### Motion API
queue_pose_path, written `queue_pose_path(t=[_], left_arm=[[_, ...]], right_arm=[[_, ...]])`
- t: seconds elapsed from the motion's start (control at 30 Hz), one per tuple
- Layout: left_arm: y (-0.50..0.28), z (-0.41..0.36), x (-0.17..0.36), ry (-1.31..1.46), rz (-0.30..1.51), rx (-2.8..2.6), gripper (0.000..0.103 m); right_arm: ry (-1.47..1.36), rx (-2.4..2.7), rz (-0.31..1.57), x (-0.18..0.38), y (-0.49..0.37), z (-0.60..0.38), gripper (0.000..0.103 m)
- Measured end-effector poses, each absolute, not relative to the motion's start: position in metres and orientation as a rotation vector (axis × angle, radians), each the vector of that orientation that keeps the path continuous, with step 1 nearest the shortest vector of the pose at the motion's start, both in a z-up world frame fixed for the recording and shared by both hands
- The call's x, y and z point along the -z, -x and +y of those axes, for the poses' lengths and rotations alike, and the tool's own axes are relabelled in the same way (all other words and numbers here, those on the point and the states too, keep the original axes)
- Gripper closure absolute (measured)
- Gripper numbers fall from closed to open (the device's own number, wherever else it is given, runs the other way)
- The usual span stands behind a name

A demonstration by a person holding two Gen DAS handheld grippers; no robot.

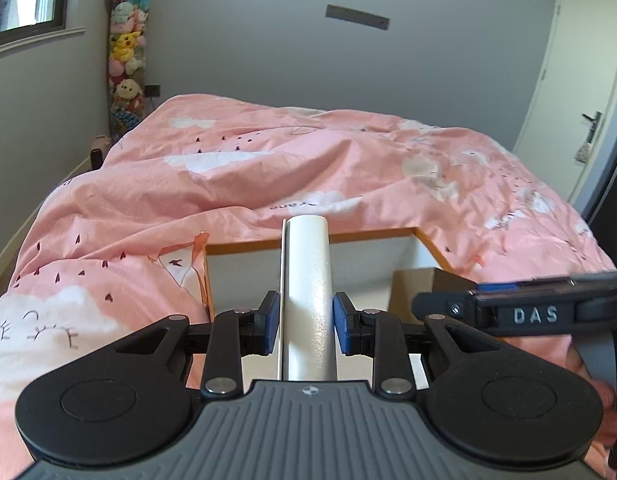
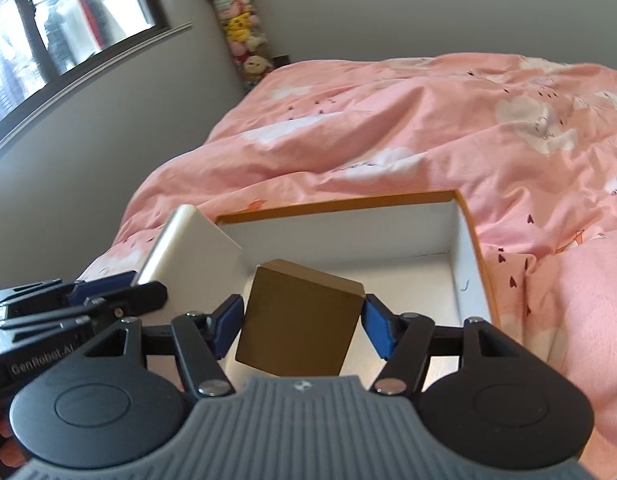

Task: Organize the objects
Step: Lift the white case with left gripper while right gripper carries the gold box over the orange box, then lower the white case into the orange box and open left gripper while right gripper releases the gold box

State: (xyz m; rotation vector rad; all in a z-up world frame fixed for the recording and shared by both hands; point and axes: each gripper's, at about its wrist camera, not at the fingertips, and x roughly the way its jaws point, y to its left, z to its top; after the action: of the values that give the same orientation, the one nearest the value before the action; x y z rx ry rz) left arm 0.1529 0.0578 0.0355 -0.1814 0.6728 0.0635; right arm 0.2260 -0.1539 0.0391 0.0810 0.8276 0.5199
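An open white box with an orange rim (image 1: 308,238) (image 2: 348,204) lies on the pink bed. My left gripper (image 1: 304,322) is shut on a flat white case (image 1: 308,280), held on edge over the box's left part; the case also shows in the right wrist view (image 2: 188,248). My right gripper (image 2: 302,326) is shut on a brown cardboard box (image 2: 300,320), tilted and held above the white box's inside. The brown box (image 1: 412,292) and the right gripper (image 1: 440,304) show at right in the left wrist view. The left gripper (image 2: 108,288) shows at left in the right wrist view.
A pink quilt with white clouds (image 1: 268,168) (image 2: 428,128) covers the bed around the box. A tall net of plush toys (image 1: 126,60) (image 2: 240,32) hangs in the corner. There is a window (image 2: 68,32) at left and a white door (image 1: 580,92) at right.
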Motion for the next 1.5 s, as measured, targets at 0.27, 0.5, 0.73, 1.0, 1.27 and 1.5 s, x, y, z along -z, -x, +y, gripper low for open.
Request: queue_pose_path(t=[0.27,0.5,0.73,1.0,1.27,1.5], left_arm=[[-0.21,0.04,-0.007,0.001,0.766,-0.145,0.071],[-0.239,0.025,0.034,-0.159,0.866,-0.188,0.071],[-0.257,0.024,0.059,-0.227,0.95,-0.207,0.071],[-0.265,0.024,0.087,-0.241,1.052,-0.193,0.071],[-0.266,0.039,0.076,-0.084,1.097,-0.133,0.07],[-0.264,0.064,0.066,0.188,1.136,-0.001,0.071]], right_arm=[[-0.113,-0.491,0.896,-0.012,-0.275,-0.144,0.037],[-0.116,-0.465,0.986,0.022,-0.306,-0.14,0.037],[-0.096,-0.471,1.054,0.048,-0.323,-0.134,0.037],[-0.08,-0.5,1.074,0.059,-0.328,-0.125,0.037],[-0.084,-0.496,1.099,0.062,-0.327,-0.13,0.037],[-0.087,-0.5,1.143,0.068,-0.331,-0.129,0.037]])
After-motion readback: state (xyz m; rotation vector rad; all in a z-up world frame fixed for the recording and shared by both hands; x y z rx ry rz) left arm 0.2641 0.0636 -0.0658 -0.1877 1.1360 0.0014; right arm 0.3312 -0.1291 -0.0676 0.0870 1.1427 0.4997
